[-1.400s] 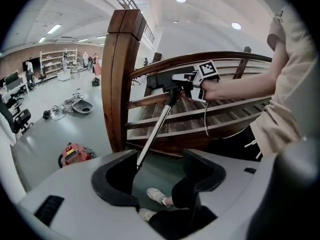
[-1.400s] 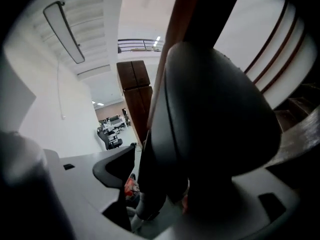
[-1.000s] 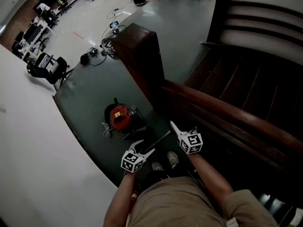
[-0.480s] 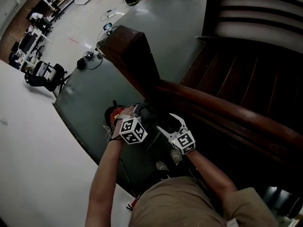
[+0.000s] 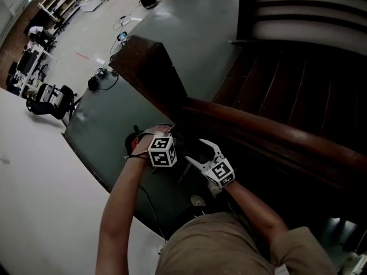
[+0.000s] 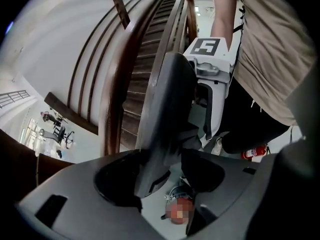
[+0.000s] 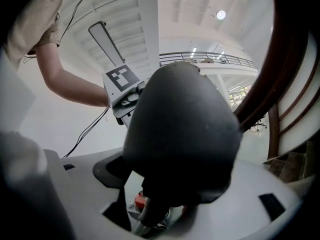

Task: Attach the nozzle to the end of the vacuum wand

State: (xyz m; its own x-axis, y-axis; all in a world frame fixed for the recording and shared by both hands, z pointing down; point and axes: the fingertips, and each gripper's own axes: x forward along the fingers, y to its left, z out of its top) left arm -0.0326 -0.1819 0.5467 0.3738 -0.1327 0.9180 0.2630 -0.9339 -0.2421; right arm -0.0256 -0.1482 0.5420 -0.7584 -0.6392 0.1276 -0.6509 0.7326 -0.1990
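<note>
Dark wooden handrail (image 5: 275,133) descends to a square newel post (image 5: 146,67); stair treads (image 5: 309,79) lie behind it. Grey floor (image 5: 189,22) carries loose cables (image 5: 106,76) and a black office chair (image 5: 49,99) near the white wall (image 5: 40,199)

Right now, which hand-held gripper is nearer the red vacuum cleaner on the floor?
Left. The left hand-held gripper, jaws just closing around a dark part, hangs over the red vacuum cleaner; the right hand-held gripper sits aside, toward the wooden handrail.
</note>
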